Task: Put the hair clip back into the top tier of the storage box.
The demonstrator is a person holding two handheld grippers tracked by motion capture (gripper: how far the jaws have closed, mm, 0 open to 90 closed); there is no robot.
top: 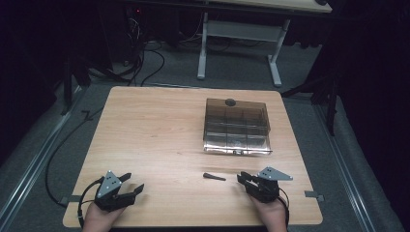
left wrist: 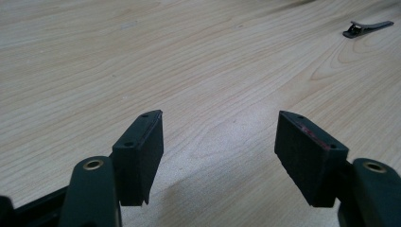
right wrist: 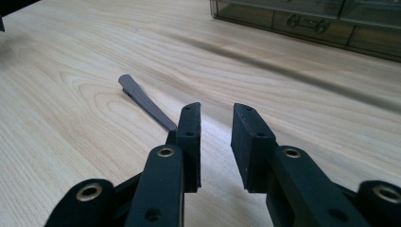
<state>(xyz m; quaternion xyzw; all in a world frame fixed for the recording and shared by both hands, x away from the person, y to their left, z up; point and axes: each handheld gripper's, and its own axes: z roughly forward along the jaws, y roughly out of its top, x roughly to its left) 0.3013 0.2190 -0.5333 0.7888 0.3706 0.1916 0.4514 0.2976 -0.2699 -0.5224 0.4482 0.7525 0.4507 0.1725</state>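
A dark, slim hair clip lies flat on the wooden table, near the front edge. My right gripper rests just to the right of it, pointing toward it. In the right gripper view the jaws stand a narrow gap apart with only bare wood between them. The clip lies to the left of them, and its near tip runs behind the left jaw. My left gripper sits at the front left, wide open over bare table, with the clip far off at the upper right.
A smoky transparent box with several compartments and a closed lid stands right of centre on the table; its front wall shows beyond the right jaws. A white-legged desk and cables lie on the floor behind the table.
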